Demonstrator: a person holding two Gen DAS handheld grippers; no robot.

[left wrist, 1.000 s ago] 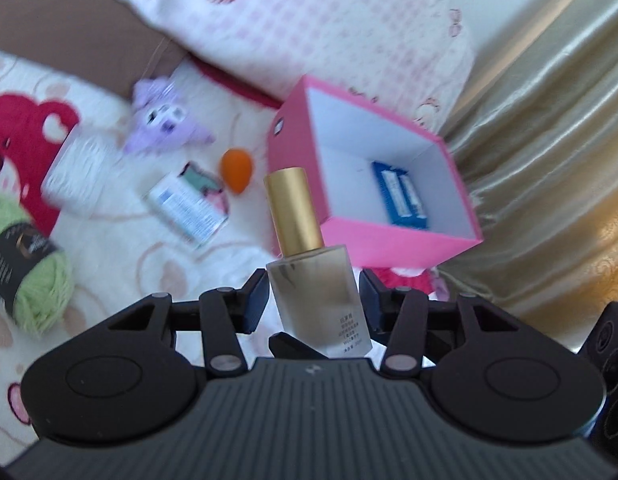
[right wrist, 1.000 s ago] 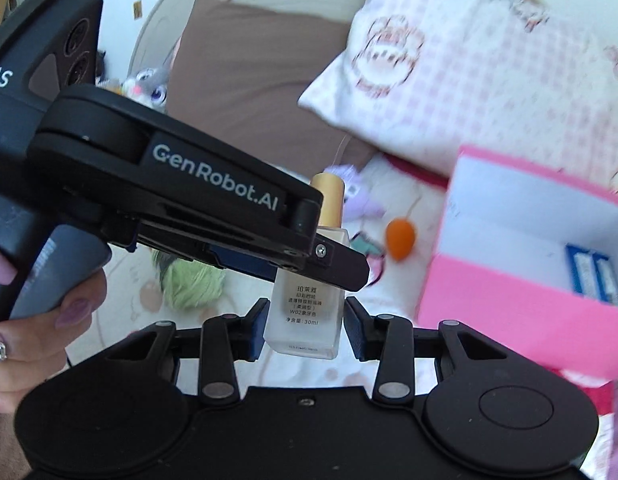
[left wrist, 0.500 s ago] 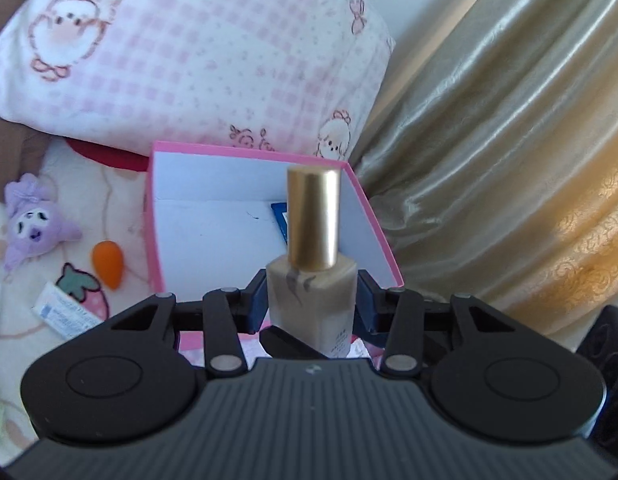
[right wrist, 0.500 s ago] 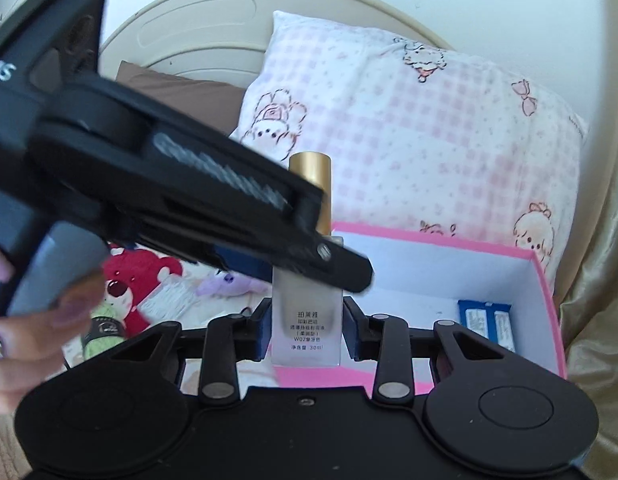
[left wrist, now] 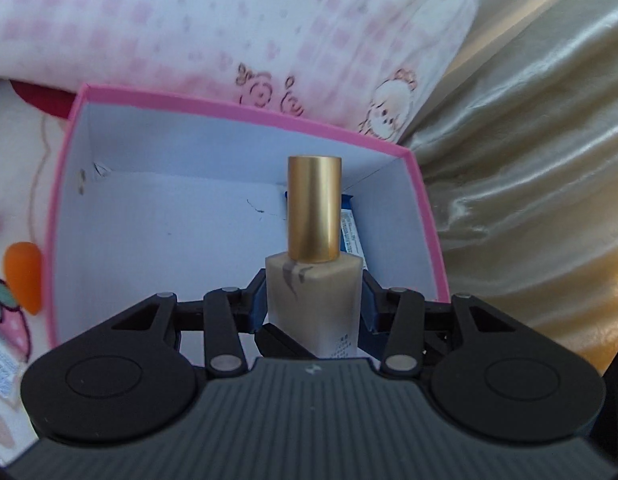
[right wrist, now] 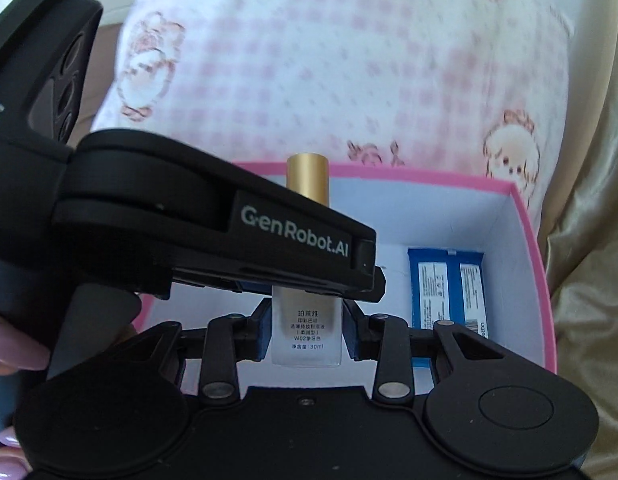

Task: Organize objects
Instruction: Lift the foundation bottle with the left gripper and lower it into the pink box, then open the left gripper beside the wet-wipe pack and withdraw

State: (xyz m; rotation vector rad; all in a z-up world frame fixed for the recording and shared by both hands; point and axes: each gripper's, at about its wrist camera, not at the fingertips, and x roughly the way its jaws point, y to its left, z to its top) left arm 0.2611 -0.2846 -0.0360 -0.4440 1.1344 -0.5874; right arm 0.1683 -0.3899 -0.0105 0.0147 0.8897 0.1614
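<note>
Since a second earlier, both views had swung off the scattered toys on the bedspread and closed on the pink box (left wrist: pixel 425 216), which filled the middle of each frame. Between the left gripper (left wrist: pixel 313 304) blue pads sat the foundation bottle (left wrist: pixel 315 300), upright, gold cap (left wrist: pixel 313 208) toward the top of the frame, clamped on both flat sides. The right gripper (right wrist: pixel 307 330) had its pads set just beside the same bottle's lower body; whether they truly pressed it or stood a hair off could not be told from the right wrist view.

By my reading, the step in hand was carrying the bottle over the box to put it away (the box mouth lay directly behind and below it). The next move would call for lowering the bottle onto the bare white floor at the centre and left of the box, clear of the blue packets (right wrist: pixel 447 292) along its right wall, then easing the pads apart without tipping a tall, narrow thing.

Only the right wrist view showed the packets in full, the bottle's printed label, and the left tool's body crossing the left of the frame. Only the left wrist view showed the orange sponge (left wrist: pixel 23 276) at the left edge, outside the box, and the smear under the cap.
</note>
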